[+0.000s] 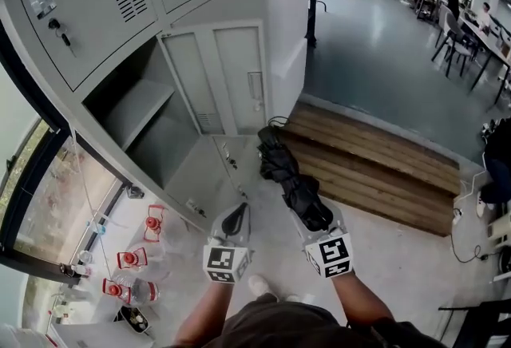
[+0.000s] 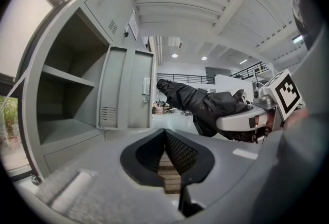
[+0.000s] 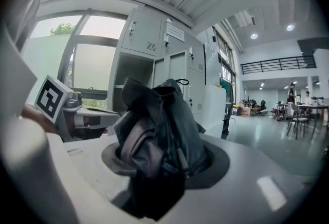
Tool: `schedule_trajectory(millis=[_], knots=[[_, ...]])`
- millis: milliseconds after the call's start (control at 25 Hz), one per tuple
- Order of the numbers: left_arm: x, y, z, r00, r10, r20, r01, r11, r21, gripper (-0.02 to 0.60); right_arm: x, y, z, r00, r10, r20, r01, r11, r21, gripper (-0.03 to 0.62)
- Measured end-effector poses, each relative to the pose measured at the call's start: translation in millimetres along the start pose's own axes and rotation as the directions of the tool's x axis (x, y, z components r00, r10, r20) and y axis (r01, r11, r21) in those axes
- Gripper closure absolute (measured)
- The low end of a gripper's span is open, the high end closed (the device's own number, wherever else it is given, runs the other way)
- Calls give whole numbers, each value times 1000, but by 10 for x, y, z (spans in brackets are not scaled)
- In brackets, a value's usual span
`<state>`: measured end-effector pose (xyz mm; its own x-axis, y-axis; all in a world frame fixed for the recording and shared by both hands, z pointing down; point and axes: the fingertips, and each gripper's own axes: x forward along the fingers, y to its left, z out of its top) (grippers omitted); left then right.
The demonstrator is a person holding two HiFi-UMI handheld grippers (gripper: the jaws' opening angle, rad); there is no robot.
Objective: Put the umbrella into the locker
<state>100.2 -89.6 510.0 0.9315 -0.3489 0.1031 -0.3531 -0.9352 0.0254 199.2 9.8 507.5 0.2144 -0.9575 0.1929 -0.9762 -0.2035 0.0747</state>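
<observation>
A folded black umbrella (image 1: 287, 177) sticks forward out of my right gripper (image 1: 313, 216), which is shut on its lower end. Its tip points toward the open grey locker (image 1: 148, 135), whose door (image 1: 233, 77) is swung wide beside an inner shelf (image 1: 137, 108). In the right gripper view the umbrella (image 3: 159, 128) fills the jaws and hides the pads. My left gripper (image 1: 236, 220) hangs just left of it, shut with nothing in it. The left gripper view shows its fingertips (image 2: 177, 150) meeting, with the umbrella (image 2: 205, 105) to the right and the open locker (image 2: 64, 110) to the left.
Closed lockers with keys (image 1: 72, 7) stand above the open one. A low wooden platform (image 1: 375, 163) lies to the right of the lockers. Red-and-white objects (image 1: 132, 259) sit on the floor by the window at left. Desks, chairs and people (image 1: 463, 11) are far off at the right.
</observation>
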Motion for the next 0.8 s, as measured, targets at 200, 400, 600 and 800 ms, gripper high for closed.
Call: schedule_trajectory(millis=[200, 400, 600, 800], knots=[[50, 450, 18, 999, 41, 7, -41, 999, -17, 577, 491, 155, 80, 999, 43, 0, -43, 999, 25, 367], [59, 879, 41, 996, 87, 15, -87, 996, -8, 577, 917, 304, 169, 997, 72, -6, -72, 997, -15, 367], [-9, 1202, 34, 991, 128, 24, -128, 992, 7, 577, 1182, 506, 188, 994, 107, -15, -108, 994, -31, 367], [-71, 1479, 111, 978, 206, 44, -206, 979, 6, 577, 1468, 700, 282, 983, 182, -12, -182, 981, -69, 367]])
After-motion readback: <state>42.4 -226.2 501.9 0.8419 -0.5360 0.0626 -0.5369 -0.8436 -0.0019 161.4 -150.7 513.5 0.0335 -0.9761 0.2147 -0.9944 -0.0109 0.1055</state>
